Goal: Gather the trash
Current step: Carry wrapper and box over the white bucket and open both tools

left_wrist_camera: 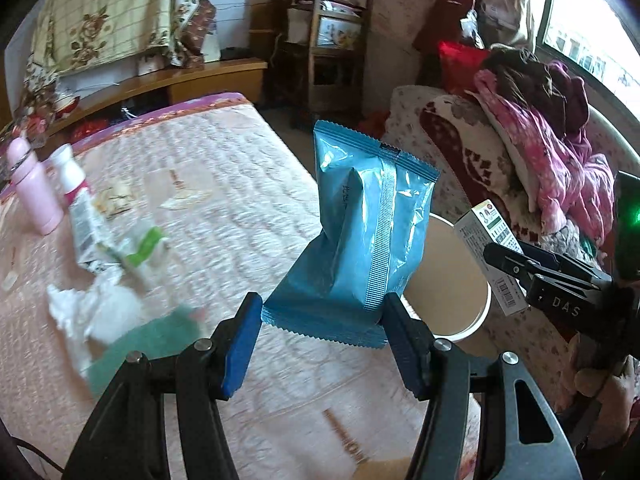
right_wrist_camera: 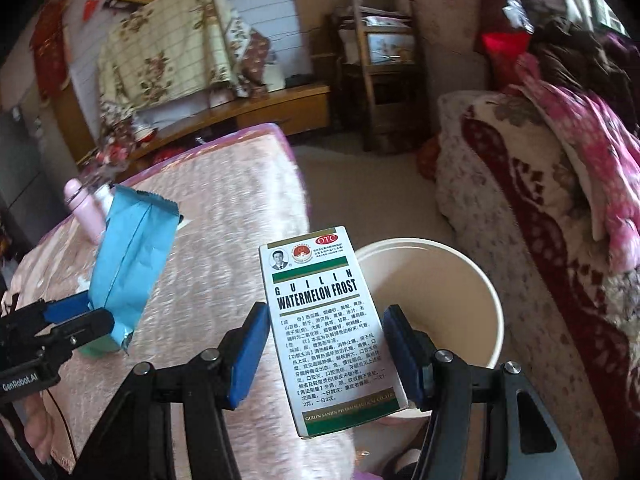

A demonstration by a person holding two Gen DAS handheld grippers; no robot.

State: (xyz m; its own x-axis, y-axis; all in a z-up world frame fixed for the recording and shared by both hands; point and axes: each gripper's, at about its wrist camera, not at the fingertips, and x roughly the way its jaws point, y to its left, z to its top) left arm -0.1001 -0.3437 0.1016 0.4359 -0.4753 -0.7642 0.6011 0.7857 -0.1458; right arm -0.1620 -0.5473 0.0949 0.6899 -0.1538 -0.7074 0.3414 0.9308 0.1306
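Blur smeared the left half of the left wrist view, so the litter on the pink quilted bed (left_wrist_camera: 224, 200) was hard to read: one crumpled white tissue (left_wrist_camera: 86, 312), one torn white-and-green wrapper (left_wrist_camera: 116, 240), and a green patch (left_wrist_camera: 152, 340) too smeared to name. Two bottles stood near the bed's far left corner, a pink bottle (left_wrist_camera: 34, 196) and a white bottle (left_wrist_camera: 70, 170), both soft-edged. The left gripper (left_wrist_camera: 320, 340) had its blue pads pressed against the bottom of one blue snack packet (left_wrist_camera: 364, 232), which stood upright between them, lifted above the bed's edge. Behind the packet, the white bucket (left_wrist_camera: 472, 320) was more than half hidden. At the right edge the right gripper (left_wrist_camera: 516, 264) showed only from the side, clamped on a box whose print was unreadable there.

Through the right wrist view that box read plainly: one Watermelon Frost medicine box (right_wrist_camera: 332, 328), held upright between the right gripper's (right_wrist_camera: 326, 354) blue pads, just in front of the bucket's (right_wrist_camera: 480, 288) rim and partly covering it. The bucket's pale inside showed here, its bottom cut off by the box. To the left, the left gripper (right_wrist_camera: 86, 316) gripped the same blue packet (right_wrist_camera: 128, 268), which hid most of the two bottles; the pink one (right_wrist_camera: 82, 208) peeked out. Tissue and wrapper were out of sight from this side.
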